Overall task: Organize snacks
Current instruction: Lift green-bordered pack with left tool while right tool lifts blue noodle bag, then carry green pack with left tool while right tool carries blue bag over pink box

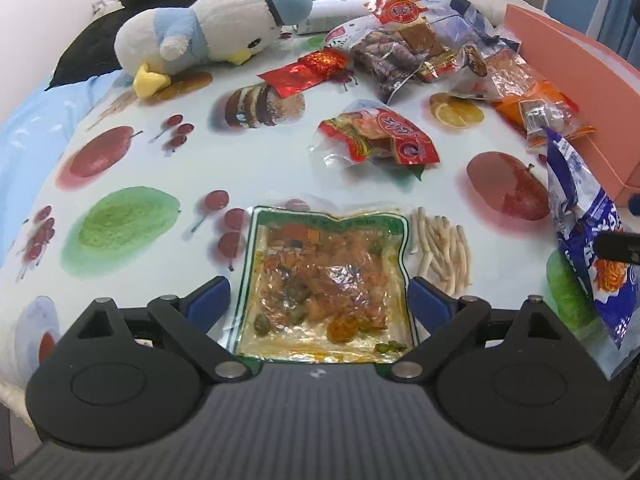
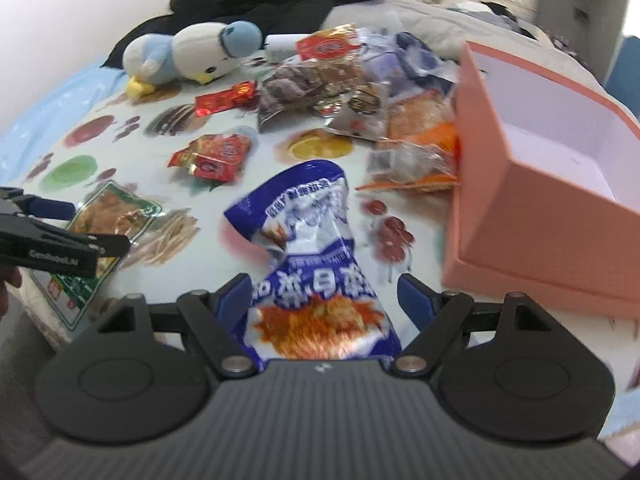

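The left tongs (image 1: 319,300) stand wide open over a green-edged clear pouch (image 1: 326,280) of reddish food, which lies flat on the fruit-printed table (image 1: 120,184) between the two blue pads without either pad pressing on it. The right tongs (image 2: 324,300) are also spread apart, with a blue and white snack bag (image 2: 308,248) lying crumpled between them; its lower edge sits close against the left pad, yet nothing is clamped. In the right wrist view the left tongs (image 2: 102,226) show at the left edge above the green-edged pouch (image 2: 114,210). A small red packet (image 1: 378,136) lies alone further out on the table. Beyond it, a heap of mixed snack packets (image 1: 420,52) sits beside an open pink box (image 2: 560,184), whose white inside is bare where it shows. A white and blue plush bird (image 1: 212,32) lies on its side near the far left edge.
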Demonstrator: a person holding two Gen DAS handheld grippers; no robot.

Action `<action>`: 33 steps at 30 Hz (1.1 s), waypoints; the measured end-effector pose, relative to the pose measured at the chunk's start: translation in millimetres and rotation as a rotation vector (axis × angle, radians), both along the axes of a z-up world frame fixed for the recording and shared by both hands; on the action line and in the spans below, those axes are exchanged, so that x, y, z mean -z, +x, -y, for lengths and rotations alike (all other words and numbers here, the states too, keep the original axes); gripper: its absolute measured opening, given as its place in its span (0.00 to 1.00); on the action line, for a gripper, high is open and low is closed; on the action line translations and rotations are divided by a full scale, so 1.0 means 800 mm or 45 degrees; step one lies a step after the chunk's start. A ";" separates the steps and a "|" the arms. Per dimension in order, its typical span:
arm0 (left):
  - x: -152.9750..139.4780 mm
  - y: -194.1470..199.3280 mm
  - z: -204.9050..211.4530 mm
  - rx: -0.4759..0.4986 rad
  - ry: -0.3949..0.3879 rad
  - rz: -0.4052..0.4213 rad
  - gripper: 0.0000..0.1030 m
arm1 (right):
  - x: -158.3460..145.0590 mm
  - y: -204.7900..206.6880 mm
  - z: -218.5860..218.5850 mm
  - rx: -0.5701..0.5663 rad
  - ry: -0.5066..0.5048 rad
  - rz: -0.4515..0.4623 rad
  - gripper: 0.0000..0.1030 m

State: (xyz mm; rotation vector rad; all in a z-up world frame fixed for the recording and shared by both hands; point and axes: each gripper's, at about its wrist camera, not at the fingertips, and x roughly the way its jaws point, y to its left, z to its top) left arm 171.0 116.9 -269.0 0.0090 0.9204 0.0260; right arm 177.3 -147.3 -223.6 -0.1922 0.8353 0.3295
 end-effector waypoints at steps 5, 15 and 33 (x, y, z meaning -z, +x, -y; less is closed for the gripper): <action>0.006 0.001 0.003 0.020 0.012 -0.004 0.96 | 0.013 0.015 -0.011 -0.054 -0.037 -0.019 0.78; 0.008 0.007 0.016 0.035 0.009 -0.021 0.90 | 0.031 0.023 -0.020 -0.072 -0.059 -0.038 0.72; -0.012 0.013 0.045 -0.009 -0.135 -0.046 0.58 | 0.013 0.013 -0.013 -0.013 0.007 -0.018 0.44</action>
